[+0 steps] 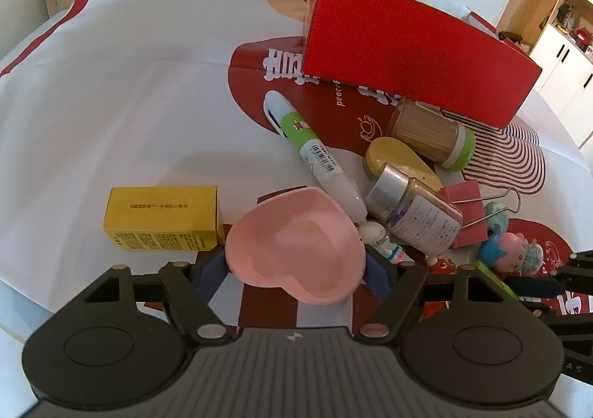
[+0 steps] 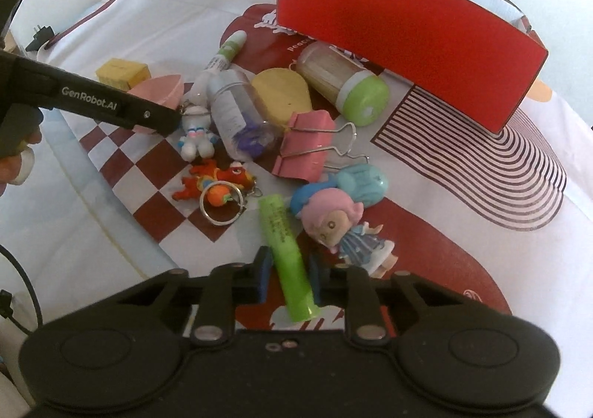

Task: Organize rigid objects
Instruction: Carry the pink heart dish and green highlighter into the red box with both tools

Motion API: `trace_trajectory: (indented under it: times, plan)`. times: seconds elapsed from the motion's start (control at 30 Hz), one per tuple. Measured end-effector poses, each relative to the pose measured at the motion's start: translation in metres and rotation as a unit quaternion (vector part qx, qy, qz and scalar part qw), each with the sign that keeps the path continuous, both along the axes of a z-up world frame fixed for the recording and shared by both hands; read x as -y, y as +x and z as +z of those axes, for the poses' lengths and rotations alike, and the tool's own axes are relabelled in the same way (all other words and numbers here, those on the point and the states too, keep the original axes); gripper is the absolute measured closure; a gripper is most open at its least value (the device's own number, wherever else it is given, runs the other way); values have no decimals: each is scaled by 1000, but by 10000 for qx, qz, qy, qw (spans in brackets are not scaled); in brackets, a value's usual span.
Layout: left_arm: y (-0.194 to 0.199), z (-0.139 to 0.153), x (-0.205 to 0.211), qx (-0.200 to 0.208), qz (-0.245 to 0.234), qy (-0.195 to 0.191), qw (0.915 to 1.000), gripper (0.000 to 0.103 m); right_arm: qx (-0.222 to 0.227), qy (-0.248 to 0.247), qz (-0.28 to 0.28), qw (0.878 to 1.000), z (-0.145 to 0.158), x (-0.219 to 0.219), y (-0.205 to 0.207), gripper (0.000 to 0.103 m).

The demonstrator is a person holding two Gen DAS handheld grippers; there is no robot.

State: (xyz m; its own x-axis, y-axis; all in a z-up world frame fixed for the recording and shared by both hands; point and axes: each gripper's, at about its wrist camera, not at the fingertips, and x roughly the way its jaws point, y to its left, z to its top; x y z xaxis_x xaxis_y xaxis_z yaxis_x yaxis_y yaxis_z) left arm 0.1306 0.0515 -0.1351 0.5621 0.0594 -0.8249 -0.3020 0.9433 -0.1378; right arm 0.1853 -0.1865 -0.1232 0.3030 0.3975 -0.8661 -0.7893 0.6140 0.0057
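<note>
My left gripper (image 1: pixel 296 269) is shut on a pink heart-shaped dish (image 1: pixel 292 243), with one finger on each side of it. The dish also shows in the right wrist view (image 2: pixel 159 93) behind the left gripper's body. My right gripper (image 2: pixel 289 277) is shut on a green highlighter (image 2: pixel 285 254) lying on the cloth. A big red box (image 1: pixel 407 50) stands open at the back, also in the right wrist view (image 2: pixel 400 36). A pile of small objects lies between: a white-green pen (image 1: pixel 311 147), a toothpick jar (image 2: pixel 341 88), a clear bottle (image 2: pixel 237 114).
A yellow box (image 1: pixel 163 217) lies left of the dish. A pink binder clip (image 2: pixel 307 143), a yellow oval piece (image 2: pixel 281 99), a doll figure (image 2: pixel 341 225), a blue toy (image 2: pixel 363 184), keychains (image 2: pixel 218 188) and a white figurine (image 2: pixel 196 132) crowd the patterned cloth (image 1: pixel 111 102).
</note>
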Motion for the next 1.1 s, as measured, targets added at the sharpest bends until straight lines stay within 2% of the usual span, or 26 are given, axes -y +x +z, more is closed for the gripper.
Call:
trace_trajectory:
  times: [0.23,0.43,0.6,0.83,1.1]
  plan:
    - [-8,6,-2,111,51,82,9999,27,-86,188,-148,9997,12,6,-4,88]
    - [-16,22,5,260,-71,239,9993,27,-70,466,-283,9985,35,14,-5,88]
    - [-20,38,9,255,-117,186,9994,27,-98,720,-492,9961,60,21,2,88]
    - [-11,74,16,468,-354,212,9981,27,29,1005,-661,9927,97,24,27,88]
    - [26,112,22,828,-627,363,9939,27,262,1298,-864,9874,138,22,72,88]
